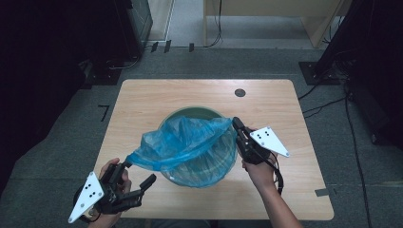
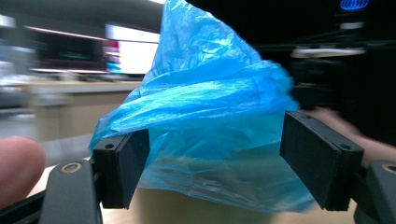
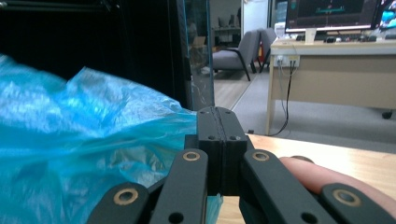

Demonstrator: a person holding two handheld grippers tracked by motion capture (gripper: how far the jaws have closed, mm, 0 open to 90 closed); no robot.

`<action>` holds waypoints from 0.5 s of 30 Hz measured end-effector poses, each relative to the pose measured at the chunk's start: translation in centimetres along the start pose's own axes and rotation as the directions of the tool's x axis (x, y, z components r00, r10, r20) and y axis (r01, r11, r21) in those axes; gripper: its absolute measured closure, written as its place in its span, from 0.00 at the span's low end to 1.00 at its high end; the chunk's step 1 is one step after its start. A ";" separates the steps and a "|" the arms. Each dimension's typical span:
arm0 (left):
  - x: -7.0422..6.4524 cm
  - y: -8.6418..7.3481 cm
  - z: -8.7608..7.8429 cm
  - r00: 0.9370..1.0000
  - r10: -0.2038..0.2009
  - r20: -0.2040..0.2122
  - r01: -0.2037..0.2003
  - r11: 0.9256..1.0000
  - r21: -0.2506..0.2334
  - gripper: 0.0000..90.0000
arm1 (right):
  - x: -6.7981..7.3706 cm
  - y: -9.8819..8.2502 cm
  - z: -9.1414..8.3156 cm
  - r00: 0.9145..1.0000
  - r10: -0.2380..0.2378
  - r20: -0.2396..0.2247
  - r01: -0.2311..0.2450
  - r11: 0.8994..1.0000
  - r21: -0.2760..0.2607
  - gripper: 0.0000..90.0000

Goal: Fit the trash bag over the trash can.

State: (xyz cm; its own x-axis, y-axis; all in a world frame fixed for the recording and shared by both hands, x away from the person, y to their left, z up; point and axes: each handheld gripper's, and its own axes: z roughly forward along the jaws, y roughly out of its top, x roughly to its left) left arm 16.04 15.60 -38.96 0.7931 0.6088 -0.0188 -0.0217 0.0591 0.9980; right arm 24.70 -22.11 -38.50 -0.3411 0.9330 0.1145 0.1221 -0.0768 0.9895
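High view: thin, limp, slippery blue bag (image 1: pixel 183 142) drapes over bin (image 1: pixel 223 168) on table (image 1: pixel 142 99) | right gripper (image 1: pixel 236 124) fingers pinch its rim, apparently | left gripper (image 1: pixel 138 175) fingers wide, unloaded | take hold at the hem.

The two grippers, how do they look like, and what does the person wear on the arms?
Each gripper, left and right, is black, with two flat rectangular jaws on linkage arms with brass-coloured pivots. Each carries a grey three-cornered plate with black dots. A black cable trails below the right one. The forearms are bare, without sleeves.
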 end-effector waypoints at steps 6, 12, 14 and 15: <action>0.0 0.0 -0.3 0.999 0.022 -0.042 -0.019 0.998 0.064 0.28 | 0.2 0.4 -0.5 1.000 -0.010 0.002 0.010 1.000 -0.019 1.00; 2.1 -1.2 1.4 0.974 -0.047 -0.220 0.067 0.994 0.085 0.51 | -0.2 0.1 0.2 0.999 -0.017 0.029 0.017 1.000 0.010 1.00; 2.8 -1.7 2.3 0.966 -0.049 -0.256 0.079 0.991 0.107 0.59 | -0.3 -0.1 0.8 0.999 -0.017 0.032 0.016 0.999 0.030 1.00; 3.1 -1.9 2.6 0.963 -0.061 -0.263 0.094 0.989 0.117 0.64 | -0.3 -0.2 1.0 0.999 -0.011 0.034 0.009 0.999 0.046 1.00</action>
State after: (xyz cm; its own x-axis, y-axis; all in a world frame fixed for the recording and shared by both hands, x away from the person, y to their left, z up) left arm 20.14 15.30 -40.79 0.6047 0.7908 -0.0947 0.1246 0.0235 0.9919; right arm 25.77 -22.06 -38.78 -0.3101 0.9453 0.1009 0.1617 -0.0522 0.9855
